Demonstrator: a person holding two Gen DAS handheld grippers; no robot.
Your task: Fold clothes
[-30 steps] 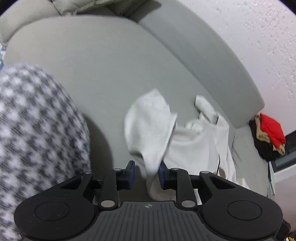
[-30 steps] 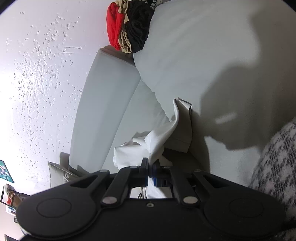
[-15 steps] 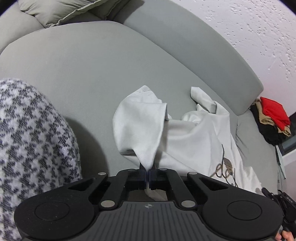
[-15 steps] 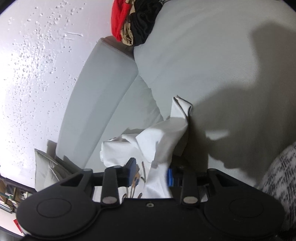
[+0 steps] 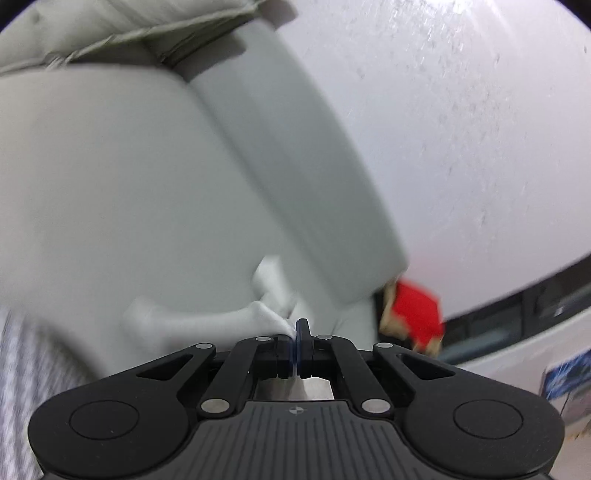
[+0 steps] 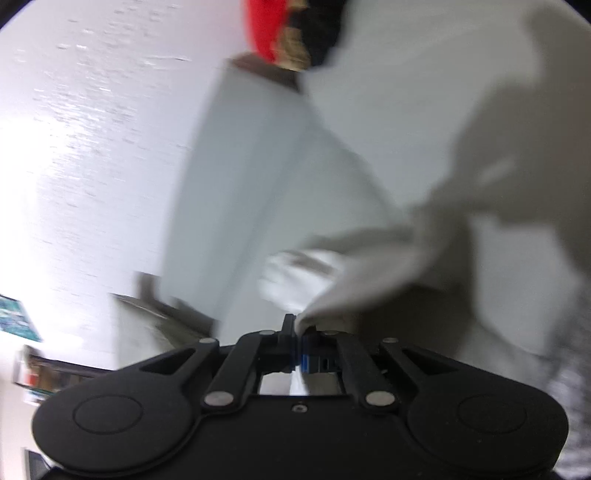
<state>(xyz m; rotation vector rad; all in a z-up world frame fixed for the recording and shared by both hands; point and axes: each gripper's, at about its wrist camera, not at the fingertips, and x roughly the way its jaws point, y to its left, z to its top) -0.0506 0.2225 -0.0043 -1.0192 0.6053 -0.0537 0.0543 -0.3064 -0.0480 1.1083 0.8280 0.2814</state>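
Above the grey sofa seat [image 5: 110,177], crumpled white cotton garment [image 5: 207,317] stretched between left gripper [image 5: 295,330] and right gripper [image 6: 297,328], both clamped on its edges.

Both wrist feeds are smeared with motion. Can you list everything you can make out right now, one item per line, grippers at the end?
white garment: one, white, lifted above the sofa seat, pinched at both grippers.
sofa: one, grey, seat and backrest against the wall.
cushion: one, pale grey, at the far end of the sofa.
pile of clothes: one pile, red, tan and black, at the near end of the backrest.
wall: white, textured, behind the sofa.
checked fabric: black and white, at the lower left edge of the left view; too blurred to identify.
left gripper: black, shut on the garment.
right gripper: black, shut on the garment.
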